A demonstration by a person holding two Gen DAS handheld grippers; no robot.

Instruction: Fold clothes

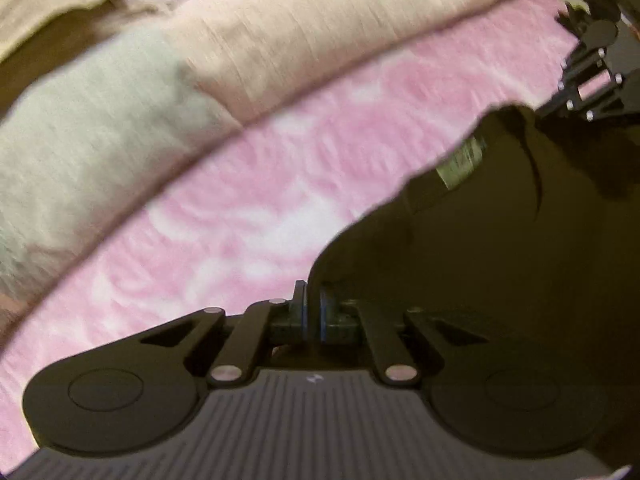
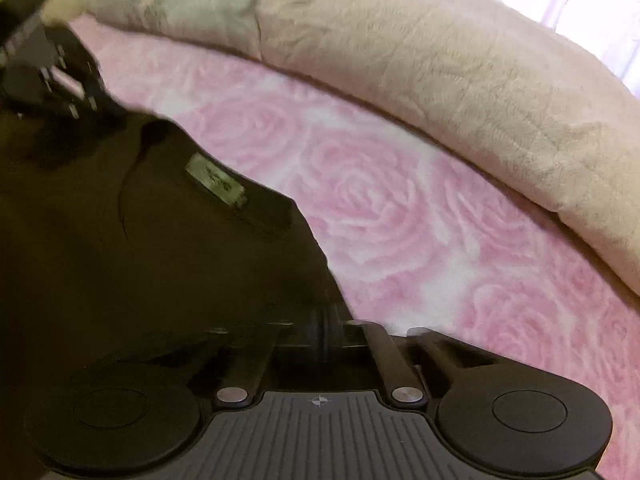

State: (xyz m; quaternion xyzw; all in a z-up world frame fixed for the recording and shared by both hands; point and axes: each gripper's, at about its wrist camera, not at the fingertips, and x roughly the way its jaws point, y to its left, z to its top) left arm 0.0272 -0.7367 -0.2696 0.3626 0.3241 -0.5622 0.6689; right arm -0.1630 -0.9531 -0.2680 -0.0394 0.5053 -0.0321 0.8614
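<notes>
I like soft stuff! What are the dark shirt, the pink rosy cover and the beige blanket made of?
Dark shirt: looks like smooth matte knit, maybe cotton; it drapes limply. Pink rosy cover: seems plush fleece, its roses raised and fuzzy. Beige blanket: probably thick fluffy fleece, with a nubbly surface.

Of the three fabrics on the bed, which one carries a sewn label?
The dark garment, held by both tools, carries a pale label at its neckline. The beige blanket and pink rose sheet show none.
</notes>
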